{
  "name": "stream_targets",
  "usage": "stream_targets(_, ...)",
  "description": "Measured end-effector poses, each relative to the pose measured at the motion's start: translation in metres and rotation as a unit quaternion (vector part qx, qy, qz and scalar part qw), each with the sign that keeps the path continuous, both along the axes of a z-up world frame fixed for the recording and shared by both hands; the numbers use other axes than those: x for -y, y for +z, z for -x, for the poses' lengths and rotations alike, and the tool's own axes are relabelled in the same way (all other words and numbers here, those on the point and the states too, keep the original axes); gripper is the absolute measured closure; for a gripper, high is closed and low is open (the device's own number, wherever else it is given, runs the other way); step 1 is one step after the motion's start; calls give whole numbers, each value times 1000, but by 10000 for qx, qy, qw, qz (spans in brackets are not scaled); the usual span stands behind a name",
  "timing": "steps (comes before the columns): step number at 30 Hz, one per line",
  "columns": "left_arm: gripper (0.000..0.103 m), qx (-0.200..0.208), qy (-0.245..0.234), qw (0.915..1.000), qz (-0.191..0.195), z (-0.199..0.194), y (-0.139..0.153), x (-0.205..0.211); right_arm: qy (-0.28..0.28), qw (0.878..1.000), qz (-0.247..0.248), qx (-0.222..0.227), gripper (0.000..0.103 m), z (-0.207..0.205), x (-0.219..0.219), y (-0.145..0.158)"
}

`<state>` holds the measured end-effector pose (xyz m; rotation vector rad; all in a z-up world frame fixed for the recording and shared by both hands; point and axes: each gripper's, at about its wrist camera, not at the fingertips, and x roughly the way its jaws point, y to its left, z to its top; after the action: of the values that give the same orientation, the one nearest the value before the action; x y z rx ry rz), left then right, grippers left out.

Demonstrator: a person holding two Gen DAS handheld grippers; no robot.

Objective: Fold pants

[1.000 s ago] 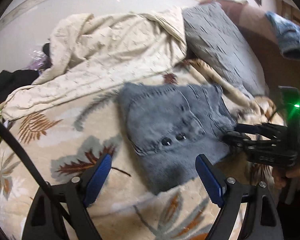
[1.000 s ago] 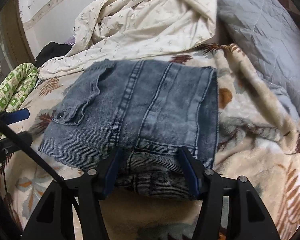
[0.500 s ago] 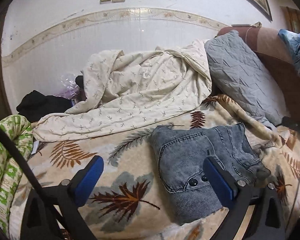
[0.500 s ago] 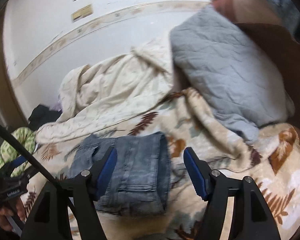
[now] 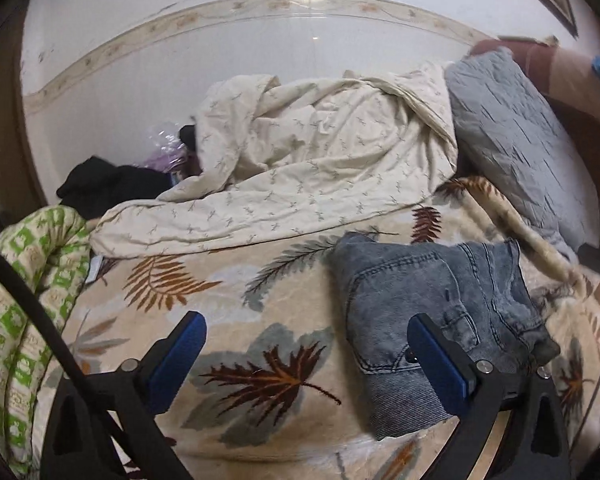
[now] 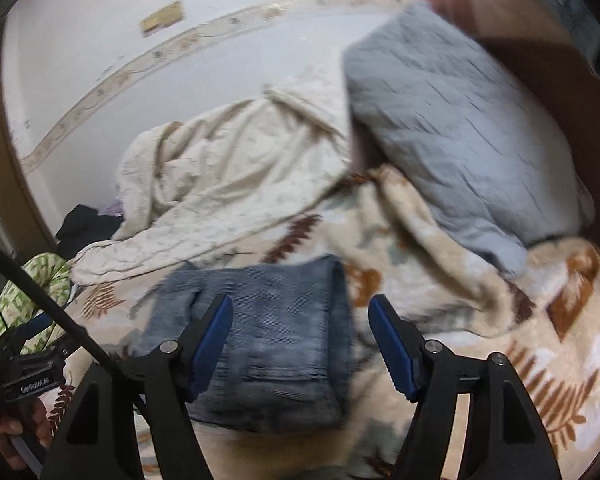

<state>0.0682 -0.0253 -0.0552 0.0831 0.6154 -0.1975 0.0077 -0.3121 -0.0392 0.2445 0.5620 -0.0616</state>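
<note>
Pants (image 5: pixel 428 312) lie folded on the blanket (image 5: pixel 260 320), both tools now lifted off, wide open, empty.

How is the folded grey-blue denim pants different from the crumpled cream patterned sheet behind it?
The folded grey-blue denim pants make a neat, compact bundle; the crumpled cream patterned sheet sprawls in a loose heap. The pants are dark, thick denim with seams and a pocket; the sheet is pale, thin and sprigged. The pants lie nearer the grippers; the sheet lies by the wall. Both rest on the leaf-print blanket.

The folded pants (image 5: pixel 428 304) are lying on the bed's blanket (image 5: pixel 260 312), with a rumpled duvet (image 5: pixel 320 168) behind and a pillow (image 5: pixel 516 148) seemingly leaning behind-right.
</note>
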Motion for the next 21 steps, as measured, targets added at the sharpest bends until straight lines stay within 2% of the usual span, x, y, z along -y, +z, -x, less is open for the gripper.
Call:
stream_targets(8,0,282,335,9989,180,5,17,-22,394,9980,396,295,32,1,-44,5)
stream_targets(21,0,355,446,9983,137,4,18,-27,311,9982,399,327,32,3,-43,5)
